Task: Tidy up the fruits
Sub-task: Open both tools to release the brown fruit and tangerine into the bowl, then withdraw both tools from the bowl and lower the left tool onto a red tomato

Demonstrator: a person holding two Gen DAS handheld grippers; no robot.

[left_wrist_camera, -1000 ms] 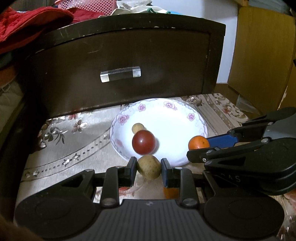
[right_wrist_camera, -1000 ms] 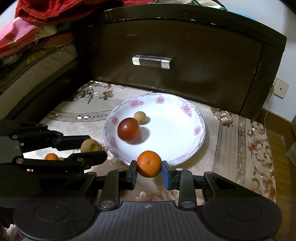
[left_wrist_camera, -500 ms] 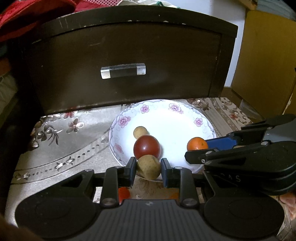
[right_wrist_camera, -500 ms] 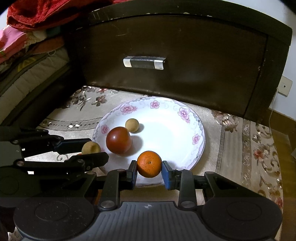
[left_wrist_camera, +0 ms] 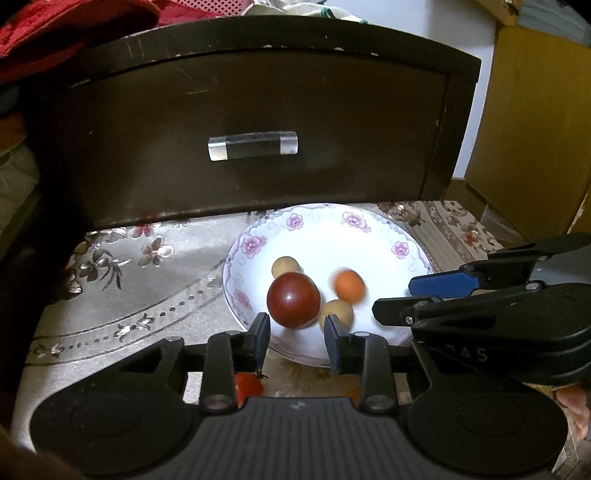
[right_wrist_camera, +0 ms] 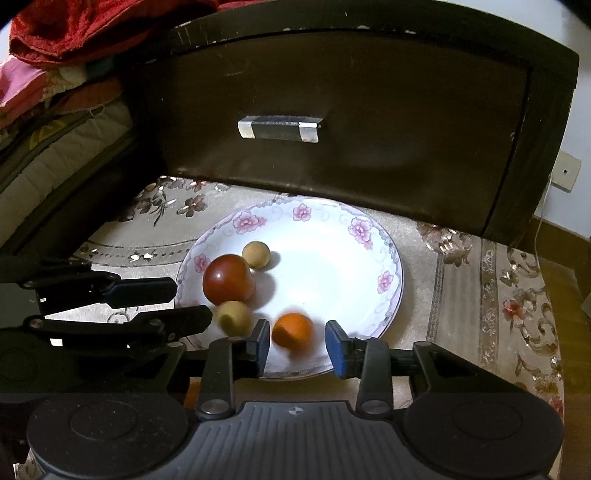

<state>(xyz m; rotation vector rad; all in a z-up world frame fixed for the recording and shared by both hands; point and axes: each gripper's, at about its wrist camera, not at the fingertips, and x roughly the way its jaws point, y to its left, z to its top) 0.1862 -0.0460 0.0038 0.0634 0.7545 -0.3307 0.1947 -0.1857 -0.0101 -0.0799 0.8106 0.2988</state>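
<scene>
A white plate with pink flowers (left_wrist_camera: 369, 229) (right_wrist_camera: 384, 258) lies on the patterned cloth. On it are a dark red fruit (left_wrist_camera: 293, 300) (right_wrist_camera: 229, 277), a small tan fruit behind it (left_wrist_camera: 285, 266) (right_wrist_camera: 255, 254), a second tan fruit (left_wrist_camera: 336, 313) (right_wrist_camera: 234, 317) and a motion-blurred orange (left_wrist_camera: 349, 286) (right_wrist_camera: 293, 330). My left gripper (left_wrist_camera: 297, 339) is open at the plate's near rim, the tan fruit loose just beyond it. My right gripper (right_wrist_camera: 297, 345) is open with the orange loose between its fingers.
A dark wooden drawer front with a clear handle (left_wrist_camera: 253, 146) (right_wrist_camera: 279, 127) stands right behind the plate. A small red fruit (left_wrist_camera: 248, 386) lies on the cloth under my left gripper. Red cloth (right_wrist_camera: 74, 29) is piled at the back left. A wooden cabinet (left_wrist_camera: 535, 129) stands at right.
Both grippers have opened. The tan fruit dropped from the left and the orange from the right onto the plate. Both grippers moved slightly forward over the plate's near rim.
</scene>
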